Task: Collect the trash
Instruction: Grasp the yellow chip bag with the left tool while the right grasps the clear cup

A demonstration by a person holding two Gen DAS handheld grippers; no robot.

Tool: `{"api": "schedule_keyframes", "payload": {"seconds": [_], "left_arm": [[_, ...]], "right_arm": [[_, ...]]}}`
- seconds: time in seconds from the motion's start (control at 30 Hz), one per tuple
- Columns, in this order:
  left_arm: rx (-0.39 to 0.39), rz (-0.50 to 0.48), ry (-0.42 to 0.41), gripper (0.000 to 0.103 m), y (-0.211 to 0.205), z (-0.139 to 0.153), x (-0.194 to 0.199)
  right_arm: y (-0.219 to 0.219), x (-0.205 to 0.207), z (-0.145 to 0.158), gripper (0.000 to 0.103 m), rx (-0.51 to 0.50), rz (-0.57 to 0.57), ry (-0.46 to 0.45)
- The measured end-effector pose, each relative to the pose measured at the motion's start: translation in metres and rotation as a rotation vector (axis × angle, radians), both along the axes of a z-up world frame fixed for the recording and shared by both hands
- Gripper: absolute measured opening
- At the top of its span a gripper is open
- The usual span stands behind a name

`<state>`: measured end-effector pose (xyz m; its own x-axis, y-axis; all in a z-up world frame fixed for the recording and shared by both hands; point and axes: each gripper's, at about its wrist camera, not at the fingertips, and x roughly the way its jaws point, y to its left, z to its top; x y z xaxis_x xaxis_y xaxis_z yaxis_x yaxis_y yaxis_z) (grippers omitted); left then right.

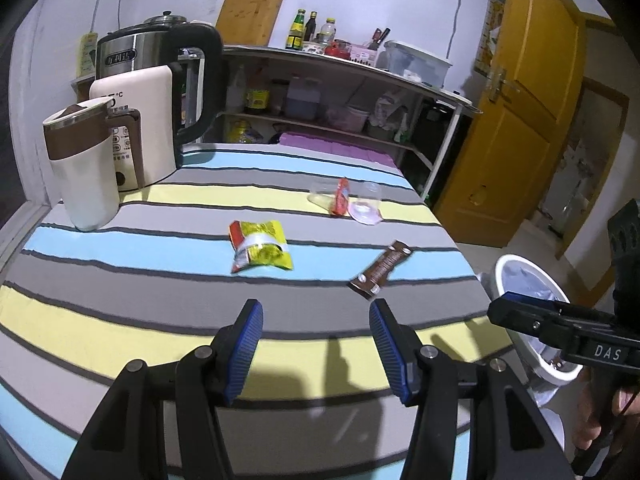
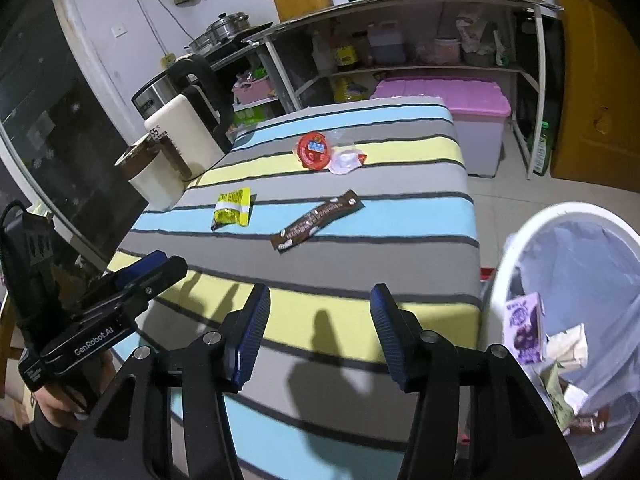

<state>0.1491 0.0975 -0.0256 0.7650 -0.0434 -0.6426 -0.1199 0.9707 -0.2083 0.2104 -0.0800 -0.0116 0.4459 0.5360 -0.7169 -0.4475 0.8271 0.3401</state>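
On the striped tablecloth (image 1: 120,304) lie a yellow snack bag (image 1: 260,249) (image 2: 232,208), a brown wrapper (image 1: 381,269) (image 2: 316,221), and a red-lidded clear cup with plastic scraps (image 1: 344,198) (image 2: 316,150) farther back. My left gripper (image 1: 316,308) hangs open over the near cloth, nothing between its blue pads. My right gripper (image 2: 320,292) is open and empty too, above the table's near right corner. A white bin (image 2: 568,320) (image 1: 532,312) beside the table holds a purple packet (image 2: 524,332) and other wrappers.
A white-and-brown jug (image 1: 84,168), a cream appliance (image 1: 140,120) and a steel kettle (image 1: 160,52) crowd the table's far left. Behind stand a shelf rack (image 1: 340,92), a pink-lidded box (image 2: 452,96) and a yellow door (image 1: 520,112). Each gripper shows in the other's view (image 1: 560,328) (image 2: 100,312).
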Motion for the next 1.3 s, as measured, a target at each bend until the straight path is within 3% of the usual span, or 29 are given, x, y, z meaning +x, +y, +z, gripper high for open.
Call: {"api": "schedule_keyframes", "payload": {"seconds": [0.37, 0.73, 1.13, 1.27, 1.3], "left_arm": [[-0.011, 0.037, 0.057, 0.056, 0.028, -0.017, 0.044], [-0.036, 0.080, 0.135, 0.056, 0.052, -0.038, 0.095], [-0.030, 0.077, 0.145, 0.056, 0.056, -0.047, 0.113], [-0.027, 0.080, 0.147, 0.048, 0.056, -0.047, 0.113], [-0.028, 0.080, 0.147, 0.047, 0.056, -0.047, 0.113]], "right_arm": [[0.023, 0.039, -0.005, 0.053, -0.003, -0.010, 0.023], [0.053, 0.095, 0.004, 0.053, -0.060, -0.001, -0.066], [0.090, 0.160, -0.021, 0.053, -0.147, 0.005, -0.077], [0.099, 0.174, -0.029, 0.053, -0.158, 0.004, -0.065], [0.100, 0.176, -0.030, 0.048, -0.162, 0.006, -0.062]]}}
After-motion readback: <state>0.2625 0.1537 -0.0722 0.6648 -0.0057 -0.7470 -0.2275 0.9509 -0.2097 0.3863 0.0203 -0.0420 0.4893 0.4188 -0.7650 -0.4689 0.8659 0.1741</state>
